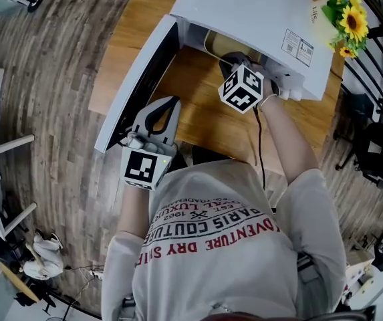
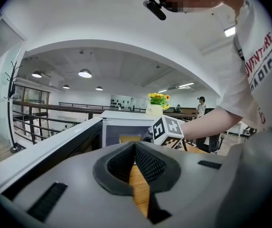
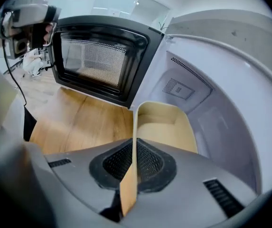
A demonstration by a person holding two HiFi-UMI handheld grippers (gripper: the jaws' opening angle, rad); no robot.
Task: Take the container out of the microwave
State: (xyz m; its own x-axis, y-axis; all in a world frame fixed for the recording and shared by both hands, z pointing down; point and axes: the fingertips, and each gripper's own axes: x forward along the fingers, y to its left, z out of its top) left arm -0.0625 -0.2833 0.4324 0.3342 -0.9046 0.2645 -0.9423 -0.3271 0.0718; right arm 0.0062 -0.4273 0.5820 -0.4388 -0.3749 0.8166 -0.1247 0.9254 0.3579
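held the right gripper (image 3: pixel 133 163) in the mouth of the open microwave (image 1: pixel 258 12), jaws pinched tight on the thin near wall of the tan container (image 3: pixel 166 127). found that container on the floor of the cavity, close to its front edge, open top up, apparently empty. held the left gripper (image 2: pixel 136 163) over the near part of the table (image 1: pixel 198 99), just beside the swung-out door (image 1: pixel 141 79), jaws pressed together on nothing but air. saw the microwave parked toward the far edge of the table, with the door flung wide at its left side.

judged the lift-out as ready to start, not yet done. feared a slip first: gripped by one upright wall only, off centre, so likely to swing or sag about the pinch once raised off the floor. feared a snag second: could catch the far rim on the roof or the front lip of the cavity under a steep or hurried pull. could also crease so thin a wall by squeezing hard. might knock the door with the left gripper, parked so near it. had nothing under the base to stop a drop onto the table.
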